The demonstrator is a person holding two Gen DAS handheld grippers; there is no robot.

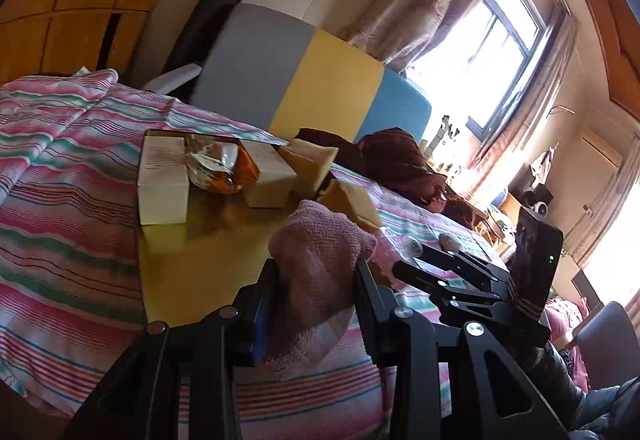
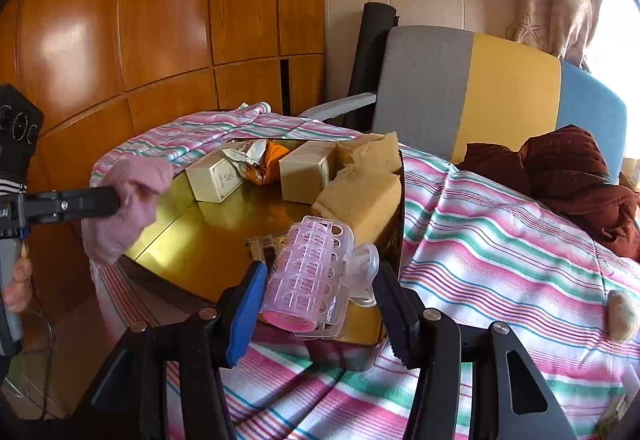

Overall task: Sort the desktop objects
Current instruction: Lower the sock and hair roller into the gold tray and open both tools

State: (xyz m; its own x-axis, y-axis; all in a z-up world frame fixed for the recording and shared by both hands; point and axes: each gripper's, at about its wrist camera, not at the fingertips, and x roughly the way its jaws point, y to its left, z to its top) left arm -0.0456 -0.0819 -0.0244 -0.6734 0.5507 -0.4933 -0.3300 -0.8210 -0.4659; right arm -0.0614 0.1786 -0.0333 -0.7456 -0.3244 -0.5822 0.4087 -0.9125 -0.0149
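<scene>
A gold tray (image 2: 192, 240) lies on a striped cloth. It holds two cream boxes (image 2: 216, 176) (image 2: 304, 172), an orange snack packet (image 2: 262, 160) and two yellow sponges (image 2: 360, 200). My right gripper (image 2: 320, 272) is shut on a pink hair roller (image 2: 308, 276) with a clear clip, just above the tray's near edge. My left gripper (image 1: 316, 272) is shut on a pink knitted cloth (image 1: 320, 252), held over the tray (image 1: 208, 248). The same cloth (image 2: 128, 196) hangs at the tray's left corner in the right wrist view. The right gripper (image 1: 420, 260) shows to the right in the left wrist view.
The striped pink, green and white cloth (image 2: 500, 240) covers the surface around the tray. A dark red garment (image 2: 568, 176) lies at the back right, and a small beige lump (image 2: 622, 314) at the right. Behind stand a grey, yellow and blue chair back (image 2: 500, 92) and wooden cabinets (image 2: 160, 20).
</scene>
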